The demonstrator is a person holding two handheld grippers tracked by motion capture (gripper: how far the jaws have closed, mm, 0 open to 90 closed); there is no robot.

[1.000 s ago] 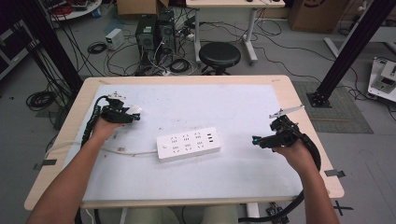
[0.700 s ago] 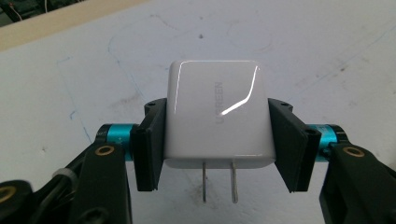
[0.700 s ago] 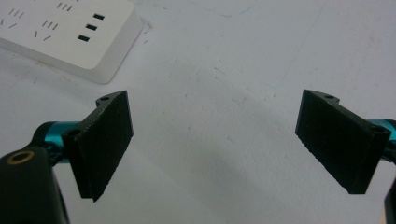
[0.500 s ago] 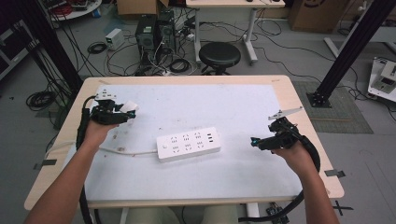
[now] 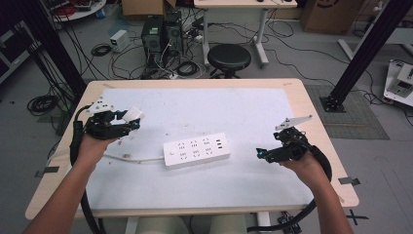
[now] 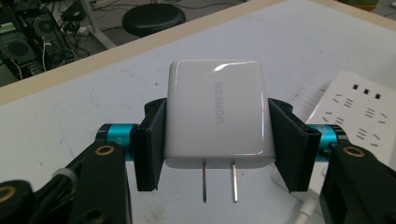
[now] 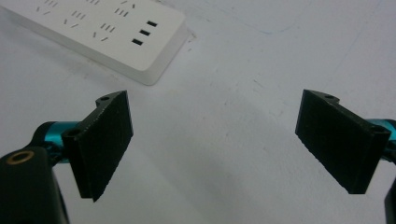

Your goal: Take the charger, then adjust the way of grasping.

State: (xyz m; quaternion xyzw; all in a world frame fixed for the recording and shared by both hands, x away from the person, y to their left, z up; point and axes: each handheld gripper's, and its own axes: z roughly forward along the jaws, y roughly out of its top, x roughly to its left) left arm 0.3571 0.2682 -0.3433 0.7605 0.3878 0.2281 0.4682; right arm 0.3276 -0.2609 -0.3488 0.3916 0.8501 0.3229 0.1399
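The left gripper [image 5: 127, 122] is on the move: a second ago it sat lower and nearer the person, now it rides higher and farther up the left side of the table, and the glossy white plastic wall charger [image 6: 217, 114] comes with it. That reads as the pick-up done and the carry begun, with the plugging-in not yet started. In the left gripper view the charger sits squarely between the two black jaws, pinched on its flat side faces, its two thin metal prongs [image 6: 219, 181] sticking out bare toward the camera. The body is a rounded block with soft corners and a sheen that catches the light, grey lettering running along its face. Smooth plastic like that could slip if the squeeze eased.

Off to the right of that claw and nearer the person lies the long white plastic power strip [image 5: 197, 150], a flat bar with rows of small dark slots, its white cord [image 5: 131, 157] trailing out leftward over the matte, faintly scuffed white table mat [image 5: 229, 105].

Further right, the right gripper [image 5: 259, 154] hovers where it was, jaws spread wide with nothing between them, its ribbed black pads [image 7: 105, 140] aimed at the strip's near end
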